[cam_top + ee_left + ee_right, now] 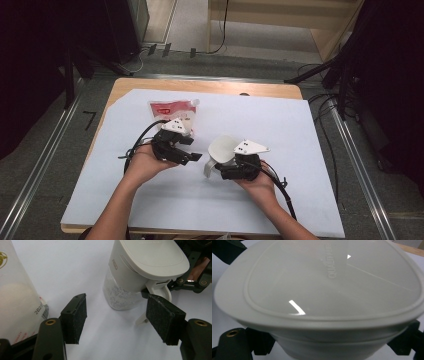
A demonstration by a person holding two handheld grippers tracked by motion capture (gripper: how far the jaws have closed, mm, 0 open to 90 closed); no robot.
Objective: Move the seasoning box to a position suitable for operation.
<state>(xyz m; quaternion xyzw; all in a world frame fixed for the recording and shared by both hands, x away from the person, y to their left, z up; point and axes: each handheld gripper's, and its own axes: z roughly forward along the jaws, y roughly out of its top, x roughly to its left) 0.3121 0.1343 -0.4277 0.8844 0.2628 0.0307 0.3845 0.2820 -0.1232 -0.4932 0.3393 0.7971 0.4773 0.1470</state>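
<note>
Jug (221, 149) (lidded, on the worktop (300, 150)) sits clasped in the right gripper (227, 167); left gripper (187, 148), released, should close squarely on its lid while the right steadies.

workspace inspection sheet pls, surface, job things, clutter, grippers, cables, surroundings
surface: white board on a wooden table.
job's things: white lidded jug with handle, whitish grains inside; red-and-white pouch lying behind the left hand.
clutter: nothing seen.
grippers: left hand-held gripper open, nothing between its pads, aimed at the jug; right hand-held gripper at the jug's handle side, grip cannot be told.
cables: black cable trails from each gripper.
surroundings: grey floor, metal rails, floor cables.
</note>
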